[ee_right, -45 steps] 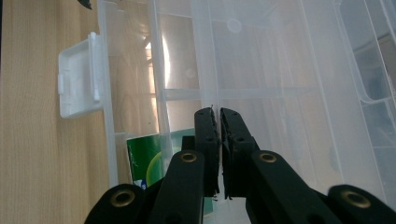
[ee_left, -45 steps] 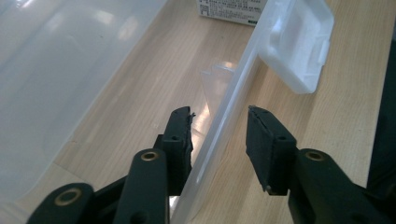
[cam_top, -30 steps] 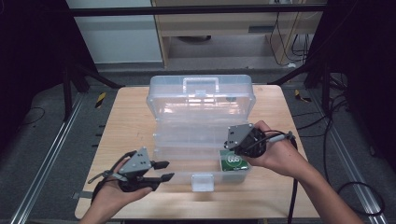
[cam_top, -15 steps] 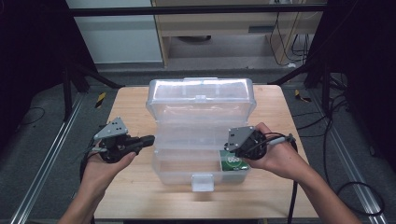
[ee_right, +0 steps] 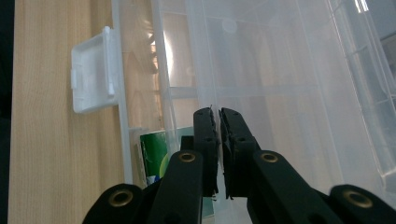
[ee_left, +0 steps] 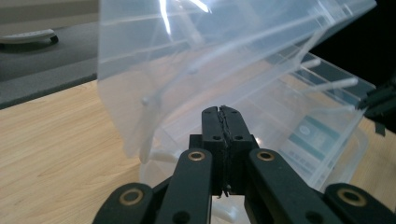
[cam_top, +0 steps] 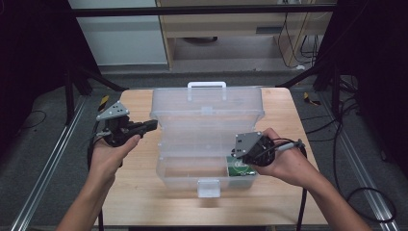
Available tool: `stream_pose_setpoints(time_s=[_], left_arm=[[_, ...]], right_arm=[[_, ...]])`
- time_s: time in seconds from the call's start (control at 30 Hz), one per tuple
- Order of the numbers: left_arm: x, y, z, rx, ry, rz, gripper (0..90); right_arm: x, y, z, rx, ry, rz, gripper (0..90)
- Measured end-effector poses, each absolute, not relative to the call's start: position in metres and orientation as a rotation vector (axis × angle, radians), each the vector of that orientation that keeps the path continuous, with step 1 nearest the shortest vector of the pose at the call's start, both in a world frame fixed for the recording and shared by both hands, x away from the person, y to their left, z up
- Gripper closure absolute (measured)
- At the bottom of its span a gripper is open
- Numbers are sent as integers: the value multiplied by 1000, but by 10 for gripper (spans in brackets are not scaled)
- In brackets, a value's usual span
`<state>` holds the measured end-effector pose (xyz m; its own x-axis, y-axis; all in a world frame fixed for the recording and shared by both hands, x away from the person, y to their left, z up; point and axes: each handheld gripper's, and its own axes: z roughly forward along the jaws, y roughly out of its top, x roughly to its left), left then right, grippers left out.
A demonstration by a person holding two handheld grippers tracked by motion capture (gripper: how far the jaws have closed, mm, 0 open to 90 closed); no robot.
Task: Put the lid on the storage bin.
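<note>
The clear plastic box (cam_top: 207, 139) is sitting mid-table with its lid (cam_top: 208, 103) tilting up at the far side, white handle (cam_top: 206, 85) on top and white latch (cam_top: 209, 187) at the near edge. The left gripper (cam_top: 150, 125) is hovering at the lid's left edge with jaws pressed fully together, gripping nothing, while the right gripper (cam_top: 234, 153) is dipping into the box's near right corner, jaws nearly closed with a thin slit between them and nothing caught. The right gripper view is showing a green packet (ee_right: 156, 156) lying in the box just beside those jaws, and the left gripper view is picking out a pale label (ee_left: 314, 136) through the box wall.
</note>
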<state>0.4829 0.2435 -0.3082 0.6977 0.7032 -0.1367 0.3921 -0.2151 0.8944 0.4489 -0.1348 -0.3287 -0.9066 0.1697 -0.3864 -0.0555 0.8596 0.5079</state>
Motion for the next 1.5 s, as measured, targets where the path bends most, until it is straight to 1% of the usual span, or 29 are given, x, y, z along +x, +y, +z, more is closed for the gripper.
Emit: stream_pose_setpoints(time_s=[0.6, 0.63, 0.73, 0.9, 1.03, 1.1, 1.3, 1.5], left_arm=[[478, 251, -312, 1829, 873, 338, 892], [478, 251, -312, 1833, 870, 336, 892], [477, 250, -313, 1840, 867, 337, 892], [474, 250, -316, 1849, 867, 329, 895], [472, 249, -321, 1874, 870, 313, 897], [471, 249, -323, 1880, 870, 308, 897], [466, 248, -326, 1915, 872, 300, 897], [460, 249, -329, 1942, 867, 298, 897]], right_arm=[[445, -136, -334, 102, 2620, 755, 848], [446, -137, -334, 107, 2622, 759, 827], [443, -139, -335, 154, 2636, 801, 720], [435, -145, -337, 206, 2596, 854, 703], [429, -152, -334, 252, 2584, 899, 719], [426, -156, -333, 270, 2580, 911, 761], [419, -173, -328, 324, 2551, 944, 813], [414, -195, -330, 383, 2518, 931, 829]])
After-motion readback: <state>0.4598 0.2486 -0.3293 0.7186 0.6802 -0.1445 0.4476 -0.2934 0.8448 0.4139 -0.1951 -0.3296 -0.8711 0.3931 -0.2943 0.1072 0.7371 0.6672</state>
